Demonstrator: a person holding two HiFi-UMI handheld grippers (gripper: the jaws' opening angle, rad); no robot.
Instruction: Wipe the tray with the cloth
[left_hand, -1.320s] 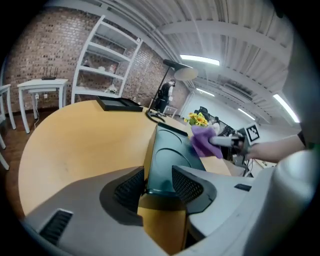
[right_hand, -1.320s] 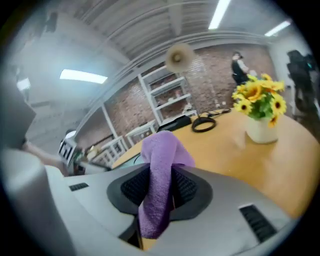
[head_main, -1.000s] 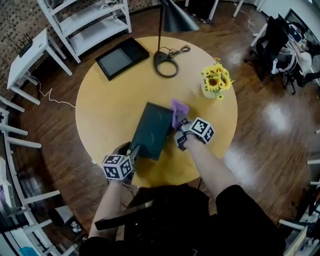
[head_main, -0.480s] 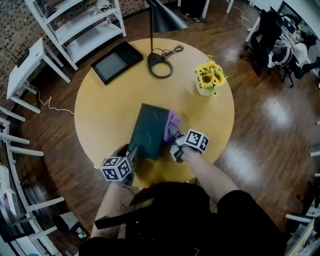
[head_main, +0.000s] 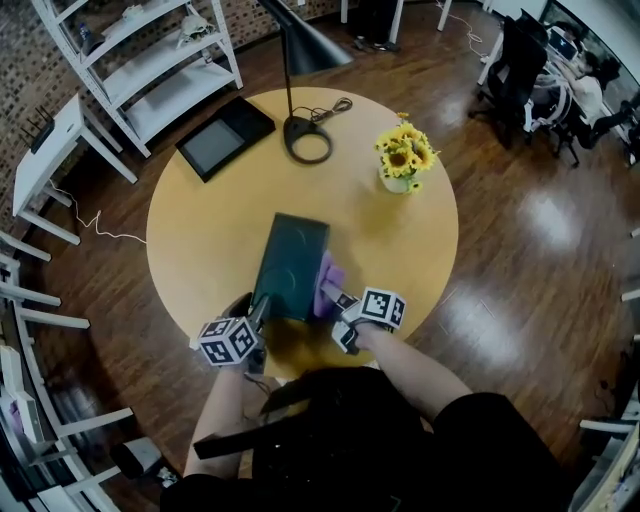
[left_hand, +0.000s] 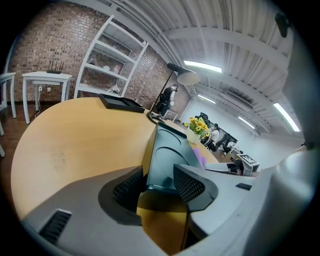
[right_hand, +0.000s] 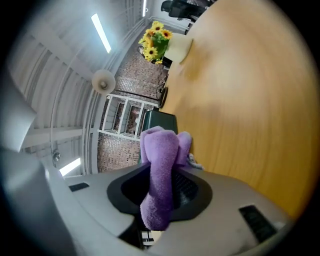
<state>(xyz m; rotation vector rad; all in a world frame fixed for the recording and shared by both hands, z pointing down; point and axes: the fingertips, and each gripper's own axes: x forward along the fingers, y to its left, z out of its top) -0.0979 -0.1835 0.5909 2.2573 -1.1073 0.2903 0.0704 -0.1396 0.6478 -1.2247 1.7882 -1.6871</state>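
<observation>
A dark green tray (head_main: 290, 264) lies on the round wooden table (head_main: 200, 220), tilted up a little at its near end. My left gripper (head_main: 258, 312) is shut on the tray's near edge (left_hand: 159, 184), with the rim pinched between both pads. My right gripper (head_main: 328, 294) is shut on a folded purple cloth (head_main: 327, 282), which rests against the tray's right edge. In the right gripper view the cloth (right_hand: 161, 170) stands up between the jaws, with the tray (right_hand: 159, 121) behind it.
A black desk lamp (head_main: 300, 60) with a round base stands at the table's far side. A vase of sunflowers (head_main: 402, 158) is at the far right, and a black tablet (head_main: 224, 138) lies at the far left. White shelves (head_main: 140, 50) stand beyond the table.
My right gripper has drawn the cloth toward me along the tray's right side. The left gripper has kept its hold on the near edge.
</observation>
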